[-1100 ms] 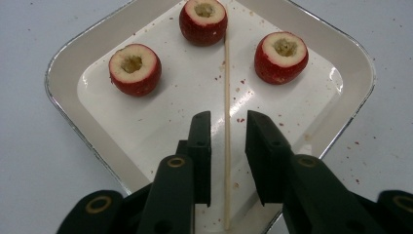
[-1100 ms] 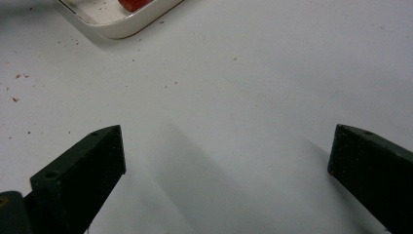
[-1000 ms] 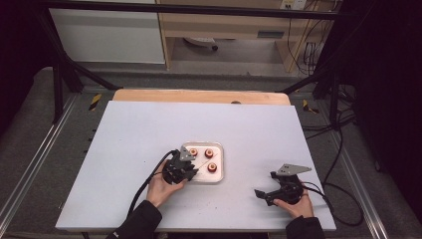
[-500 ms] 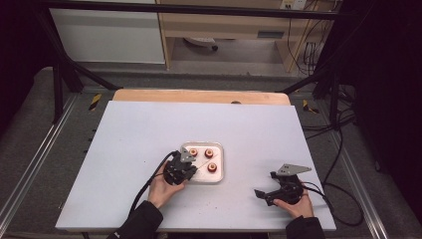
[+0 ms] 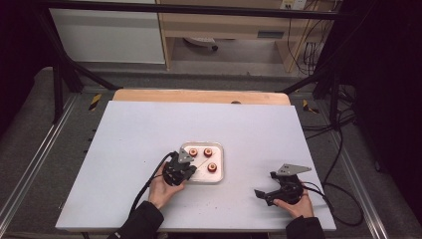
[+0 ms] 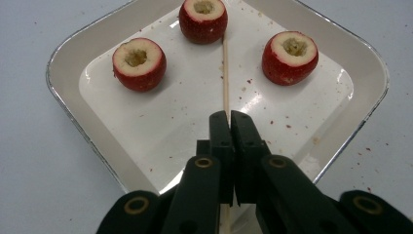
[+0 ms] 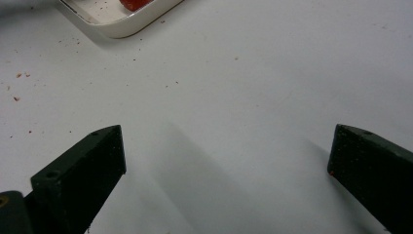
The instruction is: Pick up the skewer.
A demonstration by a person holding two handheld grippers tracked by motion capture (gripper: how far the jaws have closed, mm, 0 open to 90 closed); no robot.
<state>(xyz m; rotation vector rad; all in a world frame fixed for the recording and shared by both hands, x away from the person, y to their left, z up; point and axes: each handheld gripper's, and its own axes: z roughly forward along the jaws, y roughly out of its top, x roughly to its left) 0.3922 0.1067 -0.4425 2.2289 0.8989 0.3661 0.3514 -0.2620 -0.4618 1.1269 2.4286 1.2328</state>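
Care with the thin wooden skewer (image 6: 225, 73) is what this step calls for. The stick lies flat in the white tray (image 6: 73, 105), running from the near rim toward the far one, and its near end is pinched between the jaws of the left gripper (image 6: 229, 117), which have just been closing and now stand fully together on it. Three hollowed red fruits (image 6: 139, 63) sit in the far half of the tray: one toward the left rim, one at the far corner touching or just beside the skewer's tip, one toward the right rim.

The grip is best kept firm but low on the stick, so that it is not snapped or allowed to swivel. A slow, level lift is advised, with the tip drawn clear of the far fruit before it is aimed at a fruit's hollow; a crooked stick would likely push the fruit away rather than pierce it.

The right gripper (image 5: 278, 191) rests near the right front corner of the tabletop (image 5: 124, 129), well apart from the tray, its jaws spread wide with nothing between them. It could be brought over to steady a fruit.
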